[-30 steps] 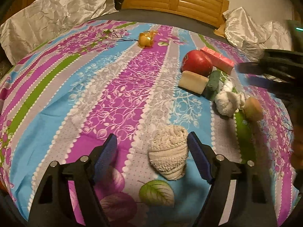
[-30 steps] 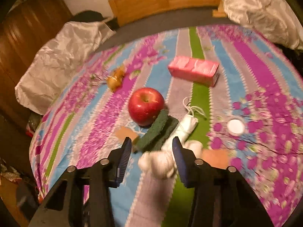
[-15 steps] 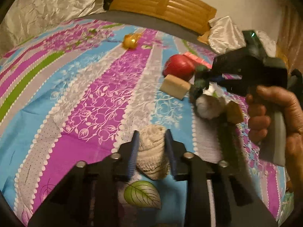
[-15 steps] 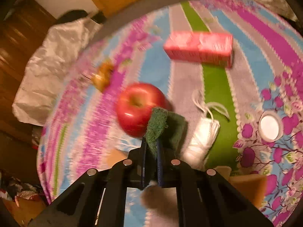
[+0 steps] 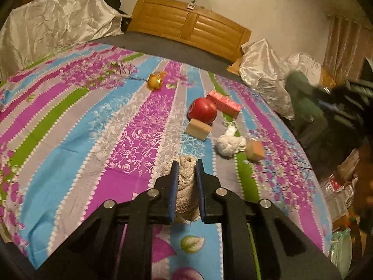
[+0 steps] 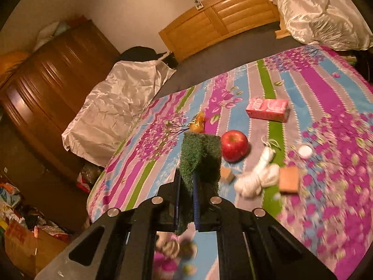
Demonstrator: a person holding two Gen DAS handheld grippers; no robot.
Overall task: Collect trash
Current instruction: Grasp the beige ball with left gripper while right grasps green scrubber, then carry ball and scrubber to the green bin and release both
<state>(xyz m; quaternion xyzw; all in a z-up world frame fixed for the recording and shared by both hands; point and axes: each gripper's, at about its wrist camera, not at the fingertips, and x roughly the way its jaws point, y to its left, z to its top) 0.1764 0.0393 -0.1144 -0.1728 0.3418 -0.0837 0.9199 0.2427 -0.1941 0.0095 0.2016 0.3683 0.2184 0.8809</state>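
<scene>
My left gripper (image 5: 187, 170) is shut on a beige knitted cloth wad (image 5: 186, 186) and holds it just above the striped bedspread (image 5: 70, 121). My right gripper (image 6: 186, 177) is shut on a folded green scouring pad (image 6: 198, 156) and holds it high over the bed; it shows blurred in the left wrist view (image 5: 303, 98). On the bed lie a red apple (image 5: 202, 110), a pink carton (image 5: 223, 103), a tan block (image 5: 198, 129), a white rag bundle (image 5: 229, 143), an orange-brown block (image 5: 255, 149) and a yellow wrapper (image 5: 155, 81).
A wooden headboard (image 5: 188, 25) and silvery covered pillows (image 5: 53, 35) stand at the back. A white cap (image 6: 305, 150) lies on the bedspread. A brown wardrobe (image 6: 46, 84) and floor clutter (image 6: 21, 221) are left of the bed.
My left gripper has closed on the cloth wad and lifted it a little. My right gripper has closed on the green pad and carried it up and away to the right.
</scene>
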